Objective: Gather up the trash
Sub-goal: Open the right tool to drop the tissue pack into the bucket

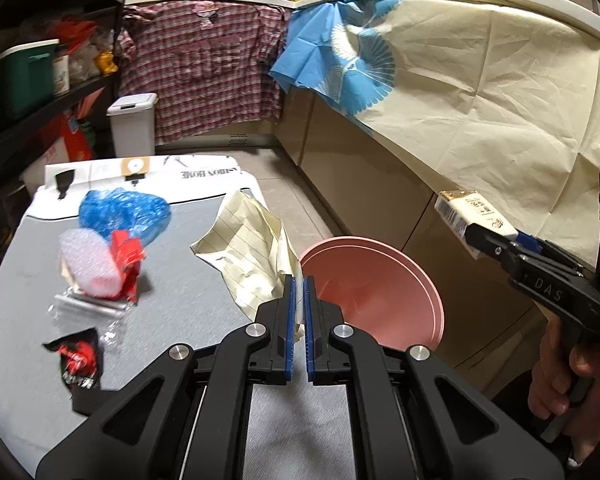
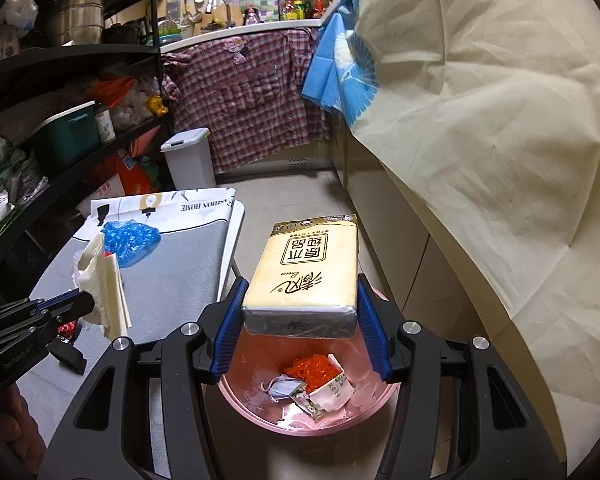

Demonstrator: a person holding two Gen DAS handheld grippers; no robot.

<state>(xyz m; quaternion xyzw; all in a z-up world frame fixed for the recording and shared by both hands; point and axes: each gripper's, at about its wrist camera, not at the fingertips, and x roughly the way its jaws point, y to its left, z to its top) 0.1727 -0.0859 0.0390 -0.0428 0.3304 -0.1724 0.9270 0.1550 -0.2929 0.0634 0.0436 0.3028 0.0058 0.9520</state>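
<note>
Left hand-held gripper (image 1: 299, 280): I have its jaws pinched together on a crumpled sheet of lined cream paper (image 1: 252, 248), which hangs over the table edge just beside the pink bin.
Right hand-held gripper (image 2: 300, 304): I see its blue pads clamped on both sides of a yellow tissue pack (image 2: 308, 268), held lengthwise above the bin's mouth.
Pink bin (image 2: 256, 404): it stands on the floor beside the table, below my right gripper; inside lie an orange crumpled wrapper (image 2: 314, 368), a grey face mask (image 2: 282, 388) and a white carton piece (image 2: 332, 394).
Table (image 1: 188, 280): grey cloth top, with trash on it.
Trash on the table: a blue crumpled plastic bag (image 1: 124, 212), a bubble-wrap wad (image 1: 90, 264) touching a red wrapper (image 1: 128, 260), a clear plastic sleeve (image 1: 88, 308) under them, and a black-and-red packet (image 1: 78, 364) near the front edge.
Person: a hand (image 1: 560, 376) grips the right gripper's handle.
White pedal bin (image 1: 132, 124): on the floor beyond the table's far end.
</note>
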